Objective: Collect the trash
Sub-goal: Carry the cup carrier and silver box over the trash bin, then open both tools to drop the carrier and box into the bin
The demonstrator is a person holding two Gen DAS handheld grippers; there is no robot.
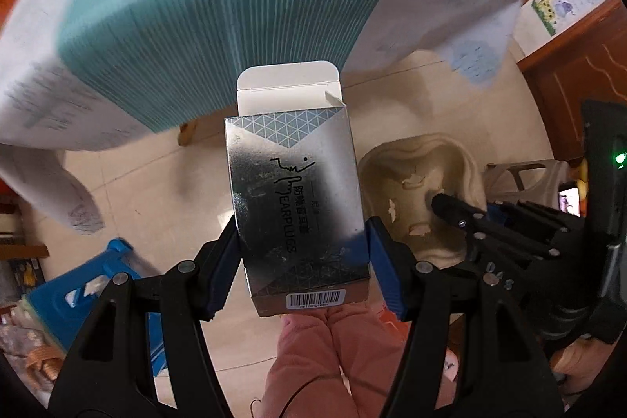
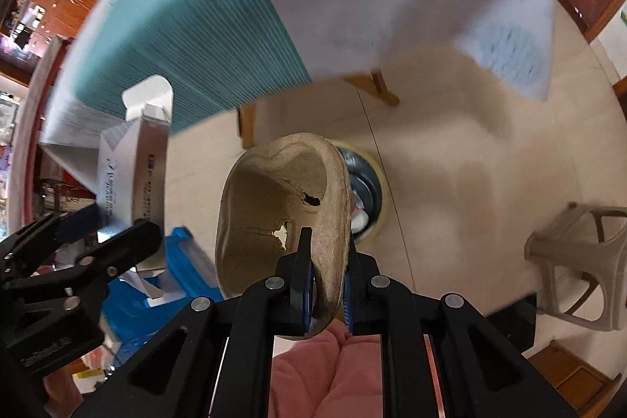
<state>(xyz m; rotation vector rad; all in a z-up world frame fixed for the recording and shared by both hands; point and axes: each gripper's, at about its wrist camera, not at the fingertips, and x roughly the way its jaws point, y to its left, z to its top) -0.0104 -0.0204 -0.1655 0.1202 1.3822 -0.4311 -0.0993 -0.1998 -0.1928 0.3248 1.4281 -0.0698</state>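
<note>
**Both Grippers Loaded Above Bin: Drop Risks**

Beige tiled floor (image 2: 470,151) lies below, with a cloth-draped table (image 1: 431,6) at twelve o'clock in both wrist views. My left gripper (image 1: 301,261) clamps the silver earplugs carton (image 1: 294,198) across its sides, its top flap open. My right gripper (image 2: 329,285) is pinched tight on the rim of a moulded pulp tray (image 2: 274,214). A lined waste bin (image 2: 364,190) shows behind the tray, at one o'clock from it.

Risks, in my judgement: the tray is torn and held only by its edge, so it could rip free or swing wide of the bin. The glossy carton may slip, or crush under the clamp.
</note>
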